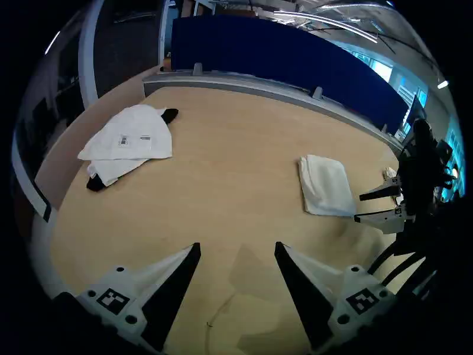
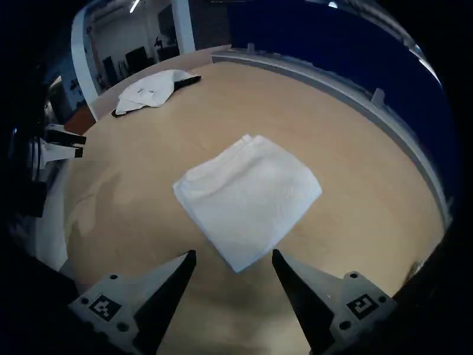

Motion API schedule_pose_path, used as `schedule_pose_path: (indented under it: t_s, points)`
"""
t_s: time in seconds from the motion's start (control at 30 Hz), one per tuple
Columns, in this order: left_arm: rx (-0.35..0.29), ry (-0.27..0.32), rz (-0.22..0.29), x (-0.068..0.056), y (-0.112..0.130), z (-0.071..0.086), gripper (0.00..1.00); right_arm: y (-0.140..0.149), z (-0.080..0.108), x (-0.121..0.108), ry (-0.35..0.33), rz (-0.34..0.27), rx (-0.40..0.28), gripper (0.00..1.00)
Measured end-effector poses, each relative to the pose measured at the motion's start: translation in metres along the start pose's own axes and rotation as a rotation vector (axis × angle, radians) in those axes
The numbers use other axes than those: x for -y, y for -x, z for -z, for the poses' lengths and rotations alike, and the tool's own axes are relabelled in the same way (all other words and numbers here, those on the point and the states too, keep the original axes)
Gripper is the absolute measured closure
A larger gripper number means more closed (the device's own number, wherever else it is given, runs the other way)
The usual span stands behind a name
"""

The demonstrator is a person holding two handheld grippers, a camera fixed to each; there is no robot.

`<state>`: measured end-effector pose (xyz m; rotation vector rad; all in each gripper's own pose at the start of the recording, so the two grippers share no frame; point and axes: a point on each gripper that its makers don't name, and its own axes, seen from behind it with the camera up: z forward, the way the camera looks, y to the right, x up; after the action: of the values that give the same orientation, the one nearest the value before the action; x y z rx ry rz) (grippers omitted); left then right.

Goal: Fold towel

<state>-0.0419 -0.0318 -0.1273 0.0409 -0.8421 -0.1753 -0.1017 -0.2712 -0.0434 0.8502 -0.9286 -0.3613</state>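
Towel of folded white terry cloth [image 2: 248, 195] lies flat on the pale wooden table [image 2: 366, 195] just ahead of the right gripper [image 2: 233, 266], one corner pointing between its parted fingers, so that hand is nearer; the left gripper [image 1: 236, 260], fingers also apart, hangs well off sideways.

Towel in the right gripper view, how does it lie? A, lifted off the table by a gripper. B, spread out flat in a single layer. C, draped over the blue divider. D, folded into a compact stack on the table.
D: the towel rests on the table as a folded square with layered edges showing at its far corner, and the right gripper is open, not gripping it.
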Motion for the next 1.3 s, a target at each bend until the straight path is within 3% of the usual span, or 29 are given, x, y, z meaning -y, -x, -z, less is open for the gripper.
schedule_pose_path:
  t_s: [0.3,0.47,0.7,0.97,1.07,1.23,1.3]
  points:
    - [-0.002,-0.001,-0.002,0.0,-0.004,0.0,0.07,0.008,-0.003,-0.004,0.019,0.004,0.022,0.05]
    - [-0.001,-0.001,-0.001,0.0,-0.002,-0.001,0.07,0.013,-0.006,-0.005,0.024,-0.014,0.032,0.26]
    - [0.0,-0.001,0.001,0.001,-0.003,-0.002,0.07,0.018,-0.011,-0.001,0.014,-0.048,0.039,0.47]
    - [0.0,0.002,0.007,0.001,-0.003,-0.003,0.07,0.023,-0.014,0.0,0.019,-0.08,0.046,0.59]
    - [0.0,0.003,0.006,0.001,-0.003,-0.003,0.07,0.023,-0.014,-0.002,0.03,-0.094,0.04,0.73]
    - [0.0,0.001,0.004,0.001,-0.001,-0.003,0.07,0.023,-0.015,-0.002,0.028,-0.108,0.034,0.79]
    - [0.001,0.001,0.005,0.0,-0.001,-0.003,0.07,0.021,-0.014,-0.002,0.033,-0.11,0.029,0.9]
